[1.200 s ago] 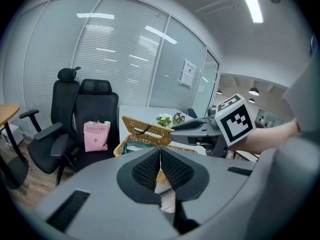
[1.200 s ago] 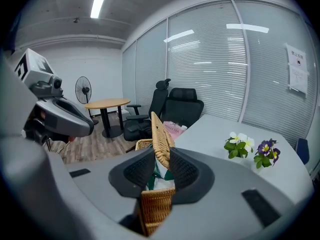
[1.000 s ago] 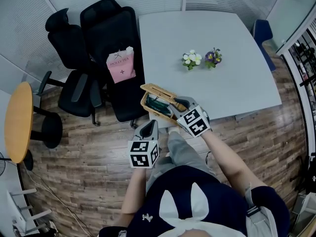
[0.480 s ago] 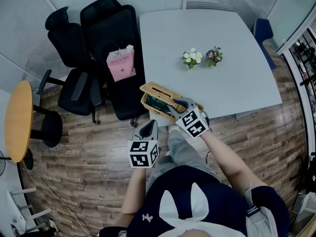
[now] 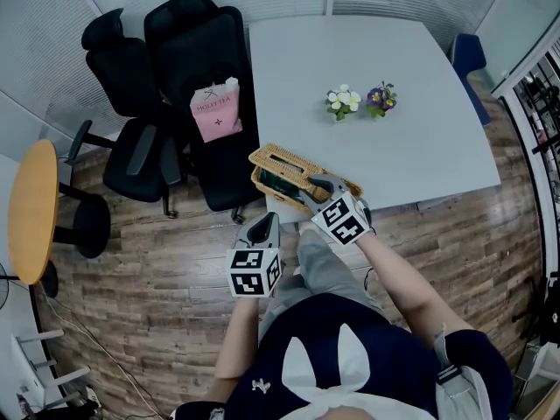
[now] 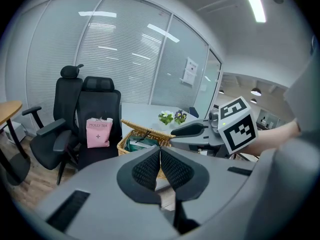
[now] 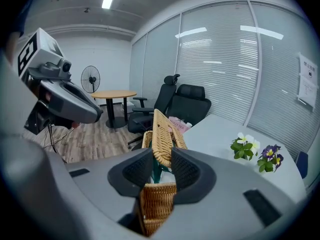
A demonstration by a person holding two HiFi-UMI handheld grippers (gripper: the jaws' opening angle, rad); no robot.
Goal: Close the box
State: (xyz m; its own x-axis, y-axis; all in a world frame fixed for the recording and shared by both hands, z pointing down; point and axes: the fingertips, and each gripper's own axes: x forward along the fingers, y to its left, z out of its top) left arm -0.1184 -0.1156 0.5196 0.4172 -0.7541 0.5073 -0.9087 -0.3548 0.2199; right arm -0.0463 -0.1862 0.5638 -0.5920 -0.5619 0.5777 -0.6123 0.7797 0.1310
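A wicker box sits on the near left corner of the grey table. Its woven lid stands raised over a teal item inside. My right gripper has the lid's edge between its pads, over the box's wall; the jaws are opening a little and both pads still touch the lid. My left gripper hangs below the table's edge, off the box, shut with nothing between its pads. In the left gripper view the box and the right gripper lie just ahead.
Two small flower pots stand mid-table. Two black office chairs crowd the table's left side, one carrying a pink bag. A round wooden table is far left, and a fan stands beyond it.
The right gripper and the lid it holds have edged slightly to the left. The left gripper has stayed where it was.
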